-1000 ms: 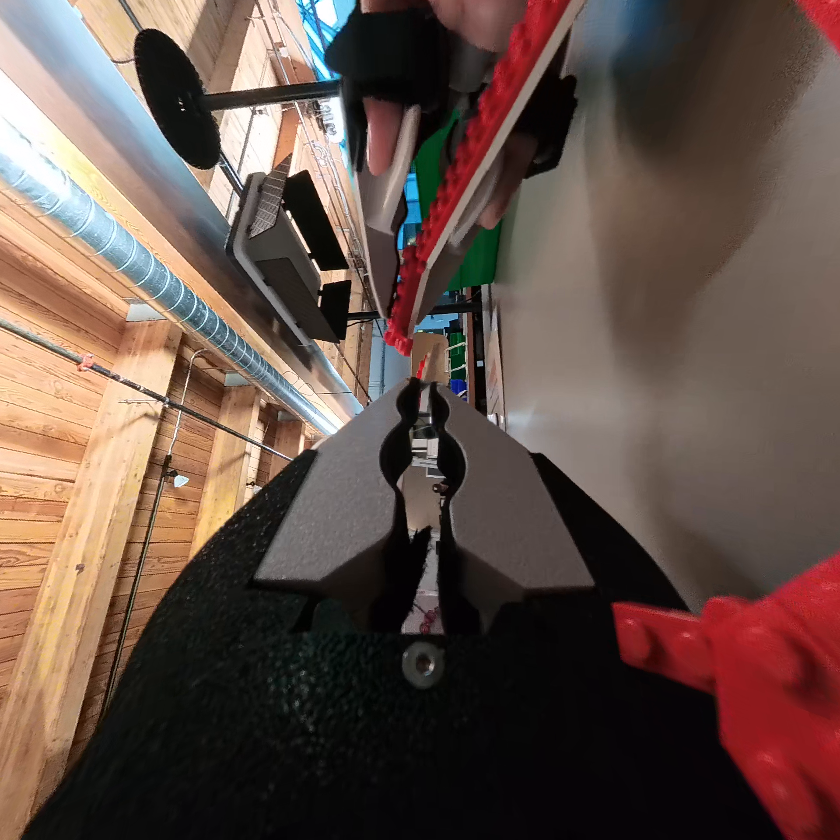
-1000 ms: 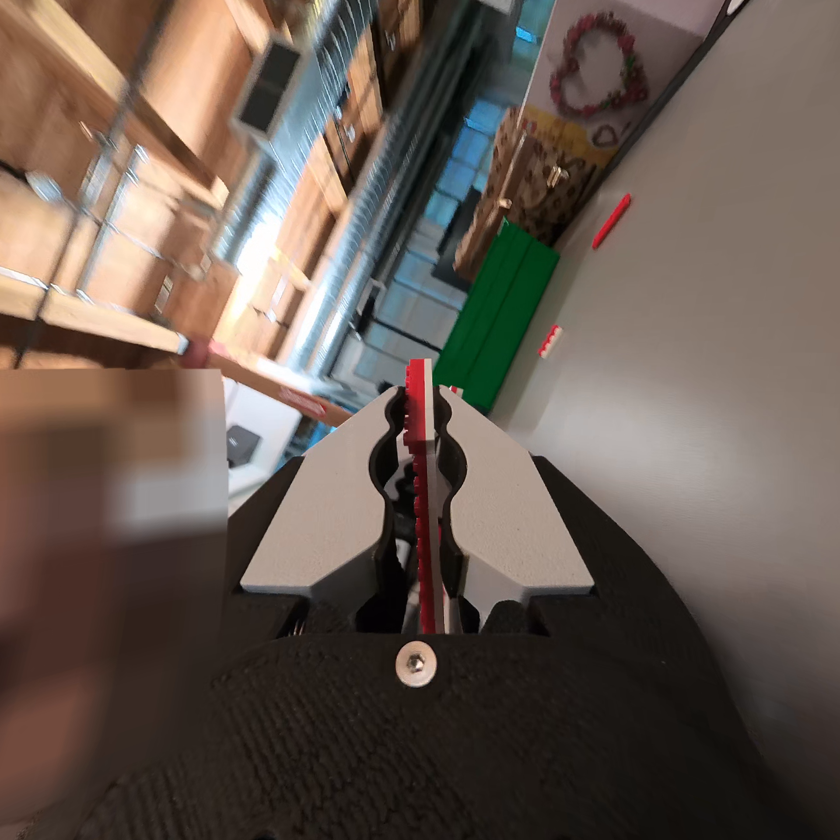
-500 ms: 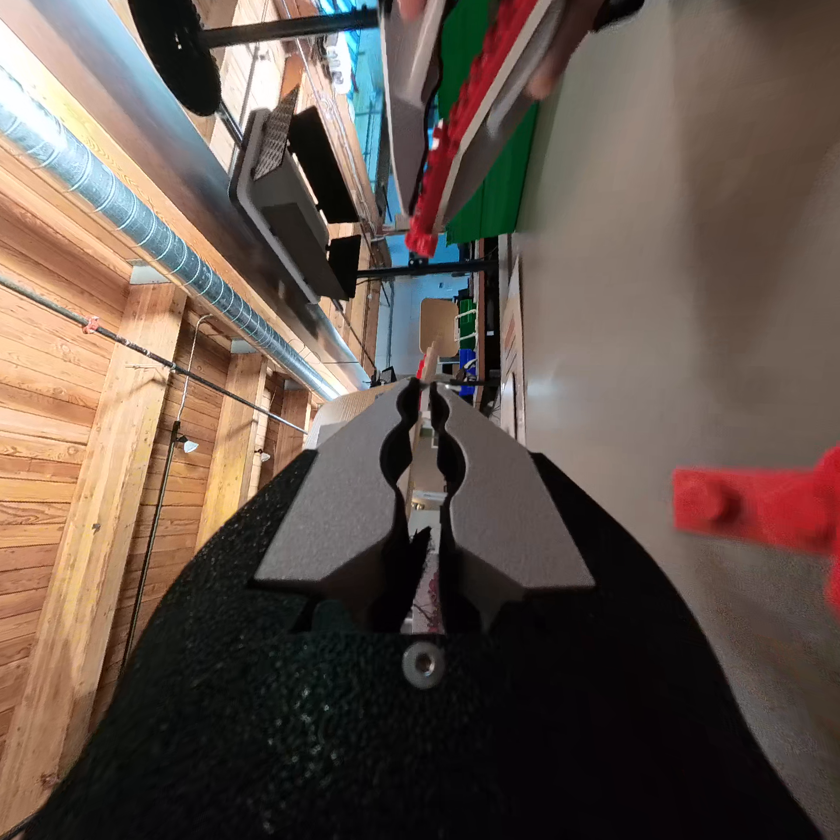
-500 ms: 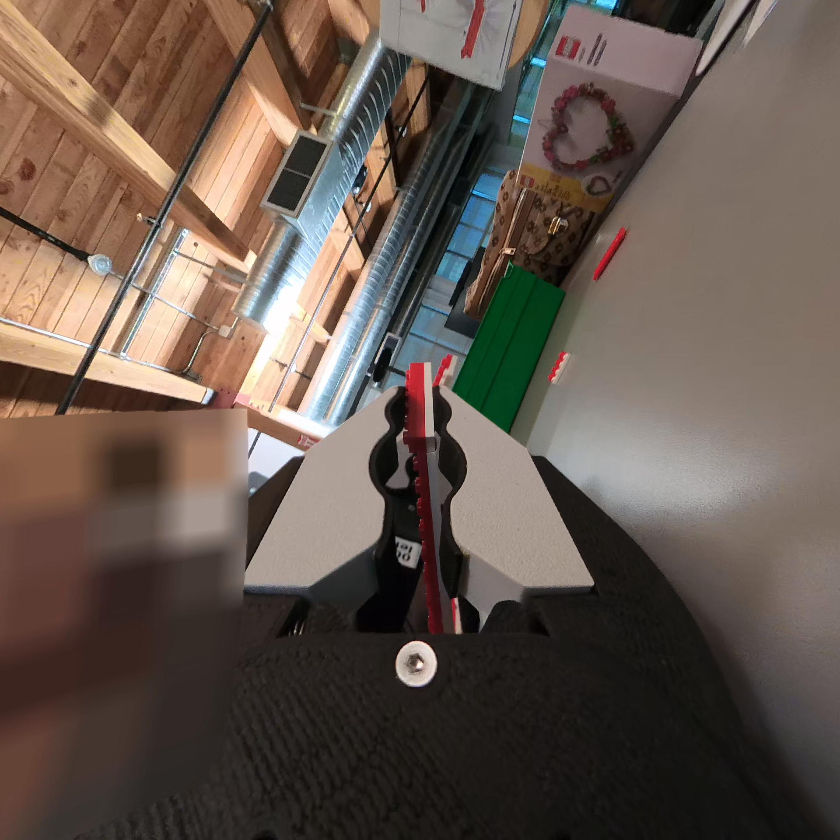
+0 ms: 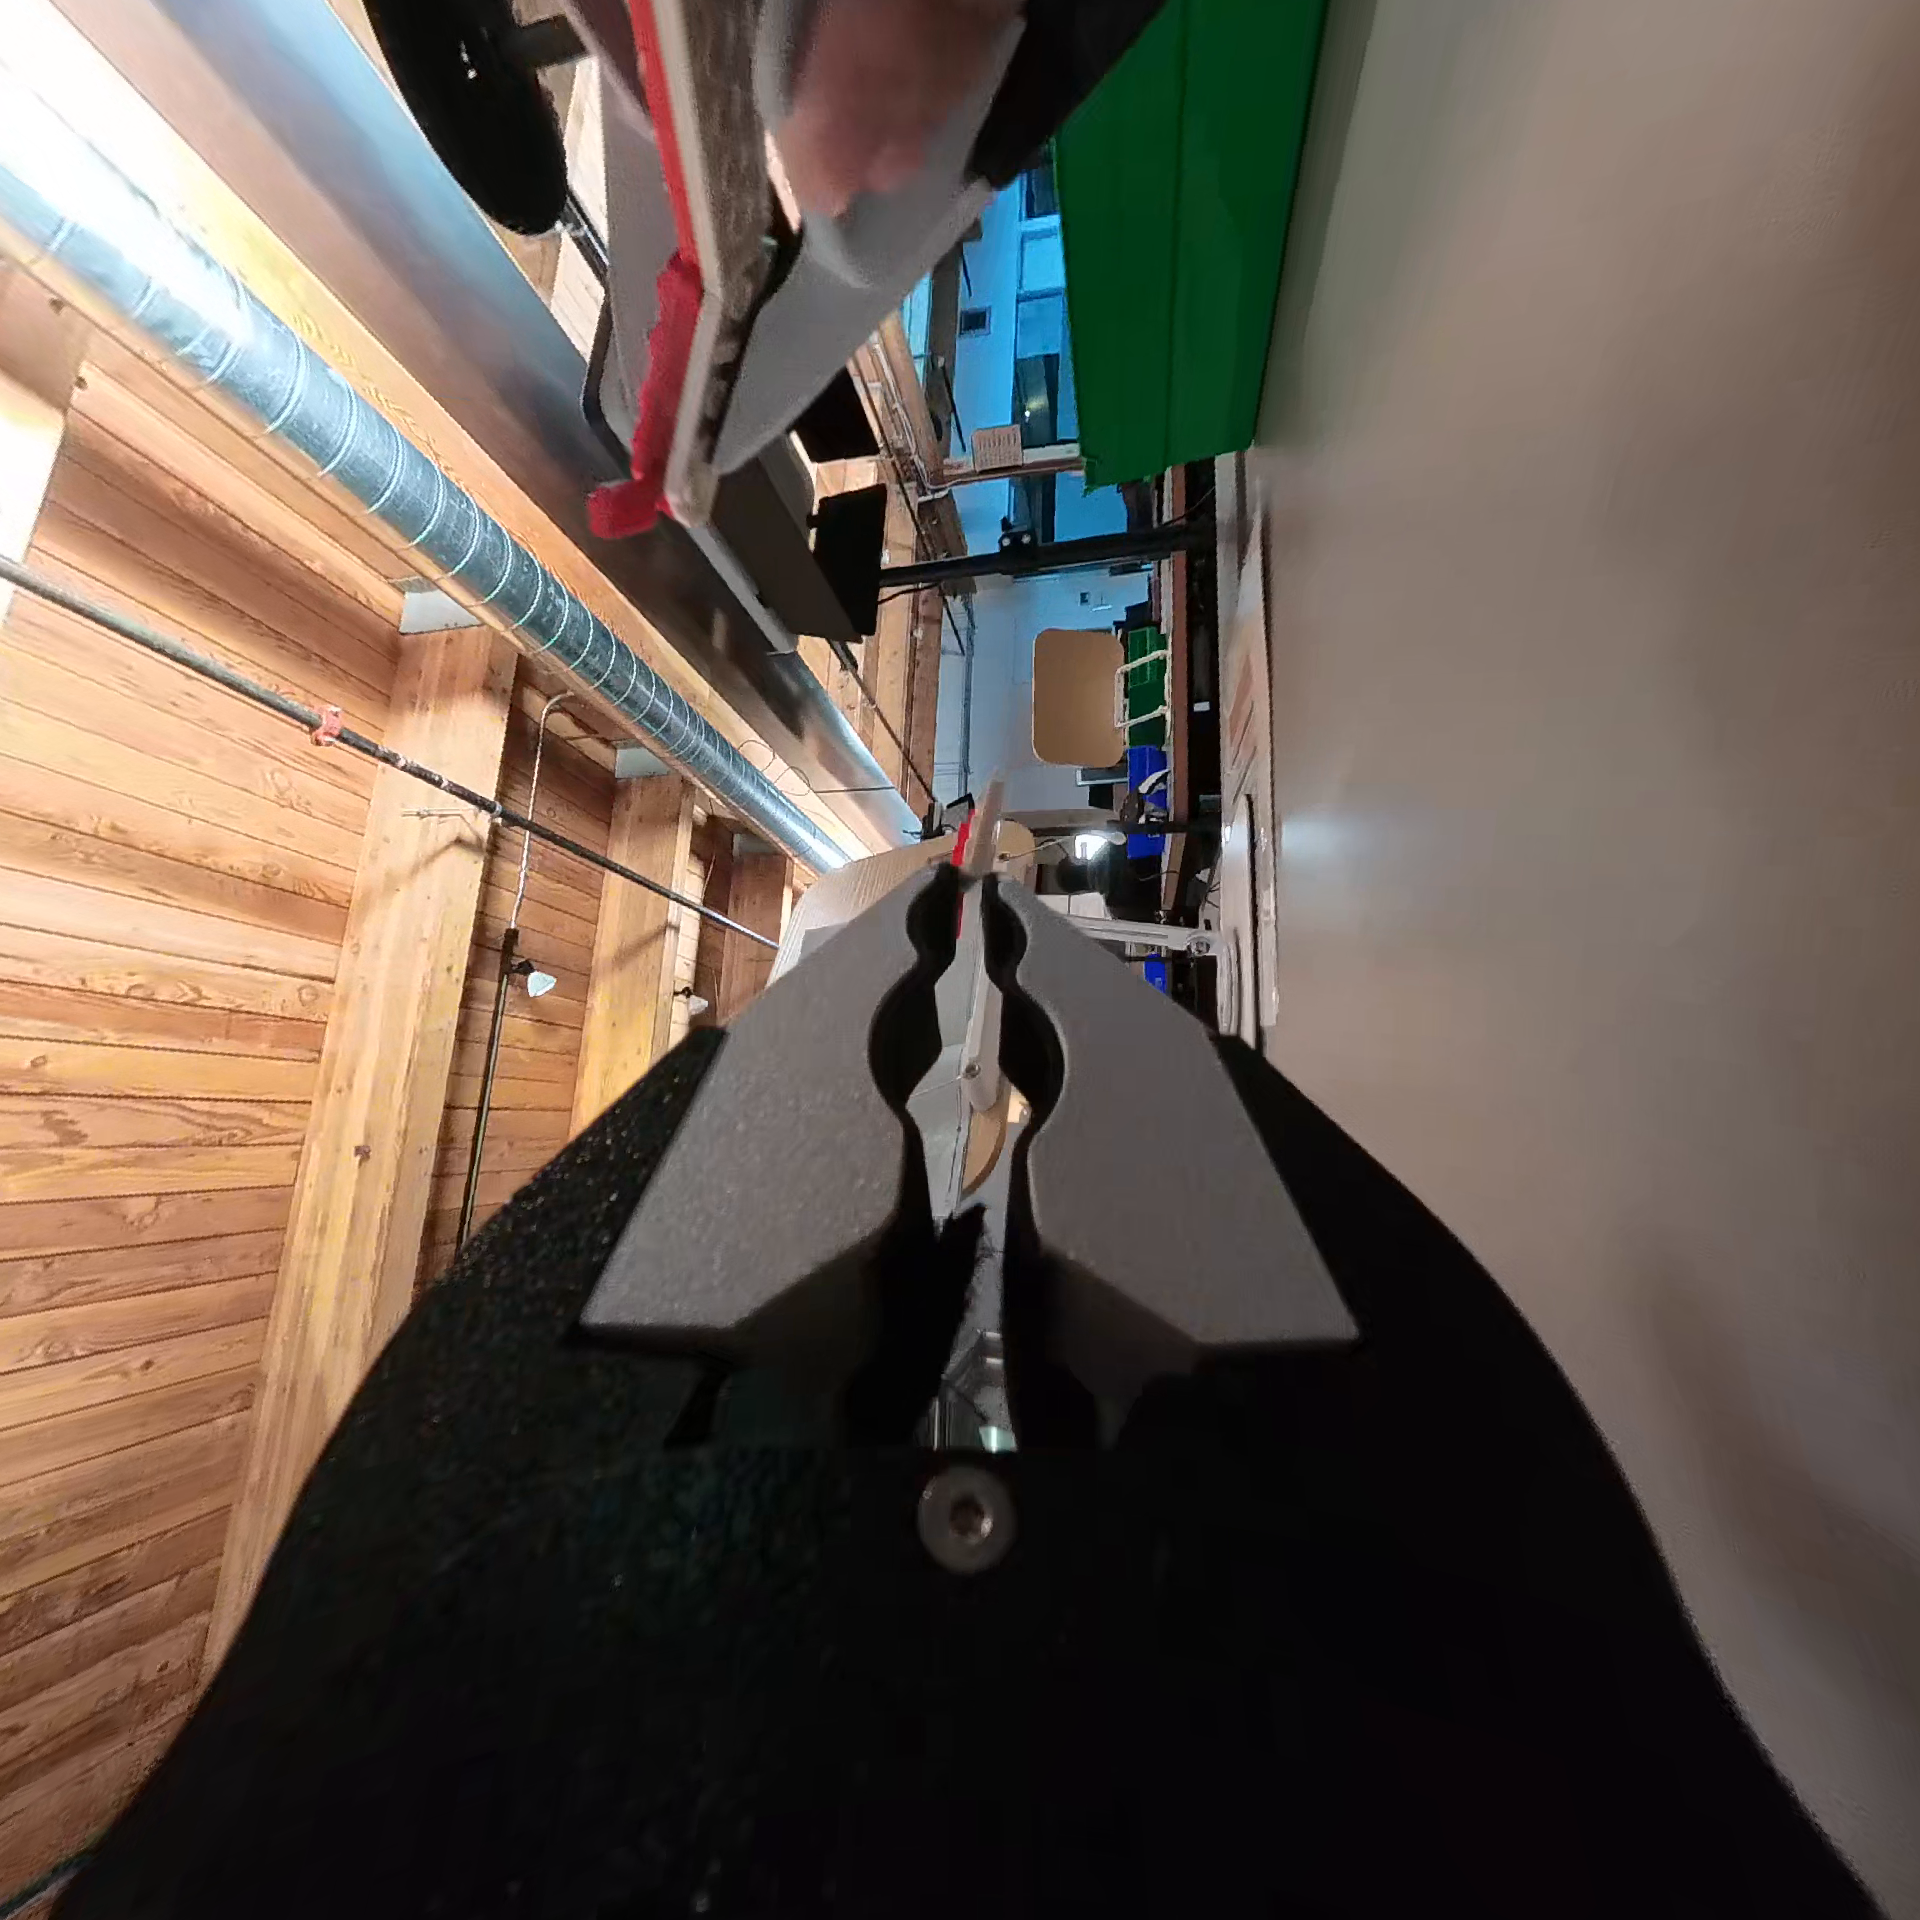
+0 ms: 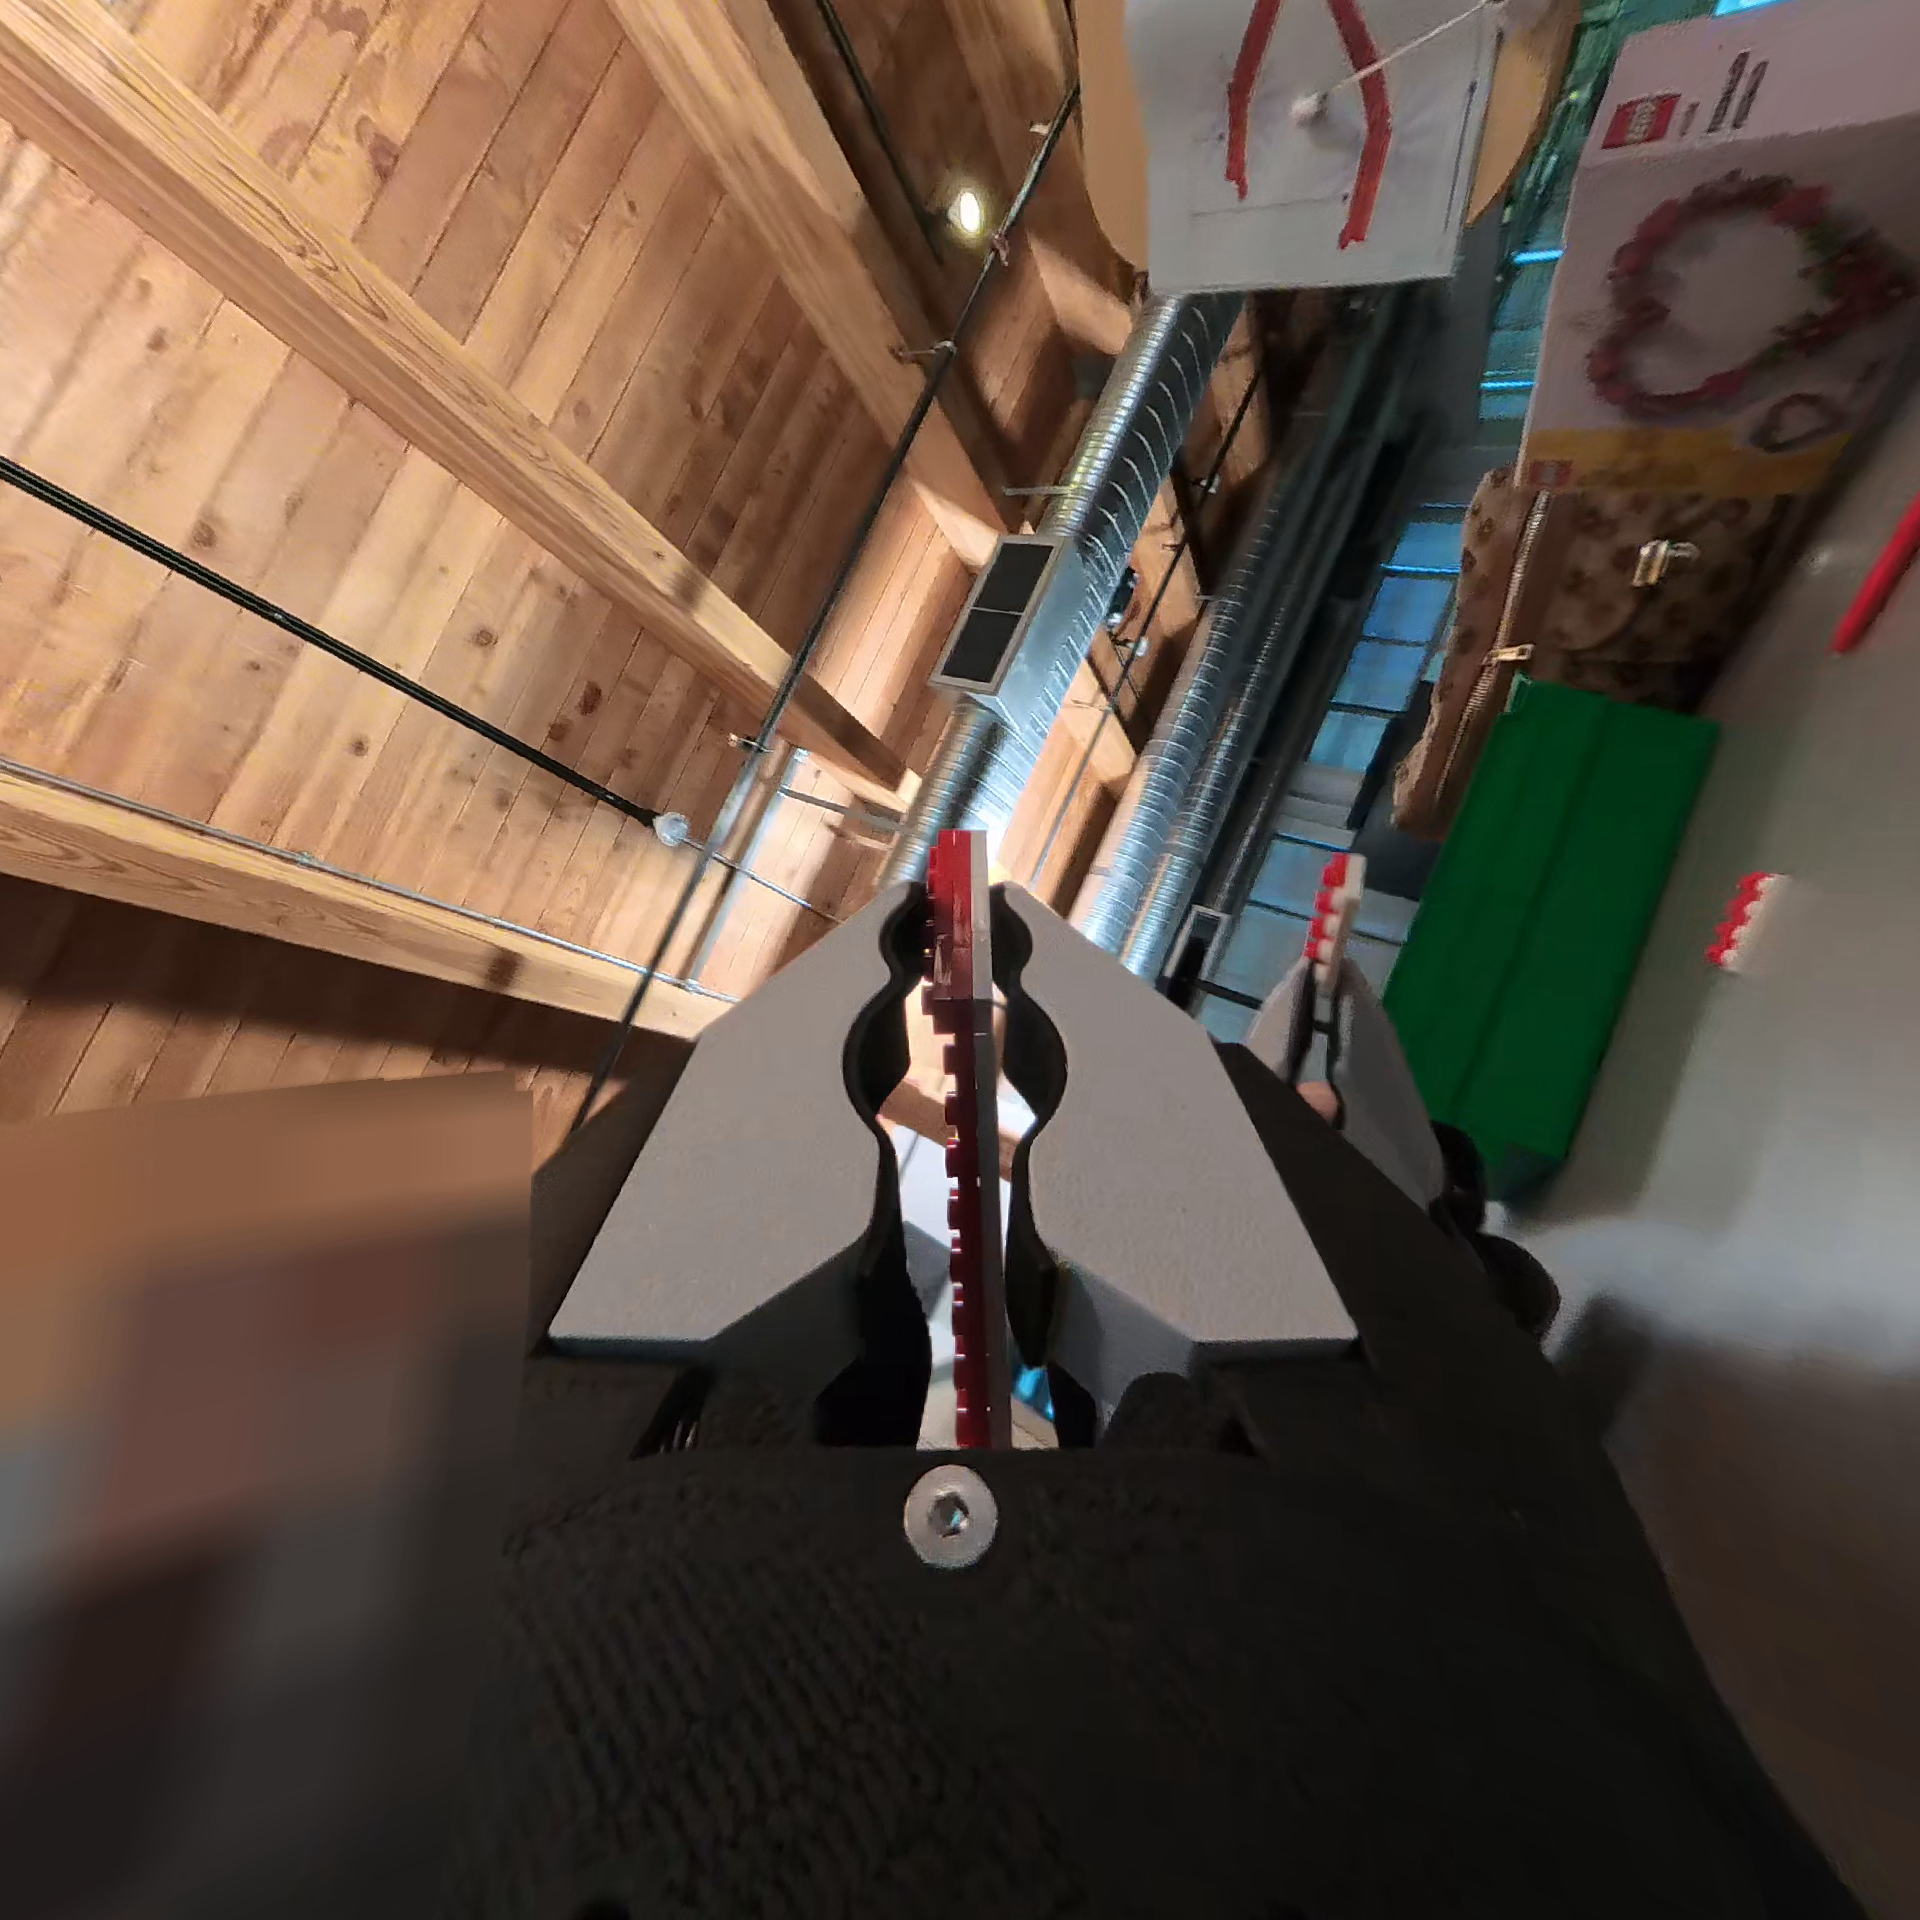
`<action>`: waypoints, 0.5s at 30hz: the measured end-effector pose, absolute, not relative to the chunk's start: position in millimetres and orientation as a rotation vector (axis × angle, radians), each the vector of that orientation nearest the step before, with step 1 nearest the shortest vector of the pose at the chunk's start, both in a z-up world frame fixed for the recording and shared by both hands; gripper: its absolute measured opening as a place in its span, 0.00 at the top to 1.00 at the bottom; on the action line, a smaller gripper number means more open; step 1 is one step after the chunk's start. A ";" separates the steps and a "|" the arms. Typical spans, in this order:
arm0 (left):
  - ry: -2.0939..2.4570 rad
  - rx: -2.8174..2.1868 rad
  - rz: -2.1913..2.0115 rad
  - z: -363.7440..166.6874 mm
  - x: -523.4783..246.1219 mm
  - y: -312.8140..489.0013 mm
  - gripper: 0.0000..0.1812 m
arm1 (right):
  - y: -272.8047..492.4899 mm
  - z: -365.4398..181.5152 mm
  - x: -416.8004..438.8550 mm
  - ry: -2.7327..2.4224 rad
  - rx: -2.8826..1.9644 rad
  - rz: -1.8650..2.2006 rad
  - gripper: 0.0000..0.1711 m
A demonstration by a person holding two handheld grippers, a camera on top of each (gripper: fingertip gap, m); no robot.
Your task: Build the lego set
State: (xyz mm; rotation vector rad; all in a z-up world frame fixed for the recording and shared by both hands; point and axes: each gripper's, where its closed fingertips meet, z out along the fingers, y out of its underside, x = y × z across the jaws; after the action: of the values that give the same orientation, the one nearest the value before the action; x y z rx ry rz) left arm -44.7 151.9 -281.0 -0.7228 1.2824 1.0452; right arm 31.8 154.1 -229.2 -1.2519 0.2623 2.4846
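My right gripper (image 6: 961,896) is shut on a long red-and-white lego plate (image 6: 971,1091), held edge-on between the jaws. It also shows at the top of the left wrist view, where the plate (image 5: 675,353) sticks out of its grey fingers (image 5: 862,270). My left gripper (image 5: 966,888) is shut on a small thin red-and-white lego piece (image 5: 974,836) at its tips. In the right wrist view the left gripper (image 6: 1325,997) sits just right of my right one, with that studded piece (image 6: 1335,914) poking out. Both grippers are held above the grey table (image 6: 1766,1351).
A green box (image 6: 1538,935) stands on the table, also in the left wrist view (image 5: 1174,239). A small red-and-white piece (image 6: 1743,925) and a red stick (image 6: 1870,592) lie on the table. The set's box (image 6: 1745,260) and a patterned bag (image 6: 1590,592) stand farther back. My right fingertips sit around 10 cm from my left ones.
Both views have swung away from the table. The loose red piece at the left view's lower right is out of view. The left gripper has come into the right wrist view.
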 end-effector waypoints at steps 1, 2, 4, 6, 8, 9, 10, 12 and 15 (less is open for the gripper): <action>1.275 -0.725 1.048 -279.5 -44.6 152.0 0.99 | 152.3 -232.5 28.9 0.246 -1.281 2.467 0.94; 1.272 -0.728 1.046 -278.9 -43.4 151.6 0.99 | 152.1 -236.2 27.0 0.247 -1.303 2.465 0.94; 1.282 -0.708 1.051 -279.1 -37.2 150.2 0.99 | 154.9 -243.6 25.3 0.267 -1.331 2.469 0.94; 1.304 -0.686 1.064 -282.6 -29.9 152.9 0.99 | 157.6 -249.1 23.6 0.293 -1.339 2.488 0.94; 1.309 -0.670 1.082 -283.8 -24.1 159.1 0.99 | 160.5 -253.7 21.5 0.342 -1.333 2.505 0.94; 1.306 -0.671 1.083 -283.8 -22.2 162.0 0.99 | 161.8 -254.8 20.3 0.367 -1.324 2.509 0.94; 1.299 -0.674 1.087 -282.8 -20.9 164.2 0.99 | 163.4 -255.6 19.3 0.392 -1.314 2.507 0.94; 1.274 -0.678 1.079 -277.9 -17.7 163.9 0.99 | 167.5 -257.5 17.7 0.430 -1.301 2.478 0.94; 1.251 -0.686 1.058 -273.8 -13.0 159.8 0.99 | 178.4 -265.3 17.7 0.479 -1.315 2.397 0.94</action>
State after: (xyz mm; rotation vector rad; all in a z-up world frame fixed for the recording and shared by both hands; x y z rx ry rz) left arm -13.0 159.8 -273.8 -0.6864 1.2505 1.0583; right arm 17.7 178.4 -265.3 -1.3154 0.4789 2.3967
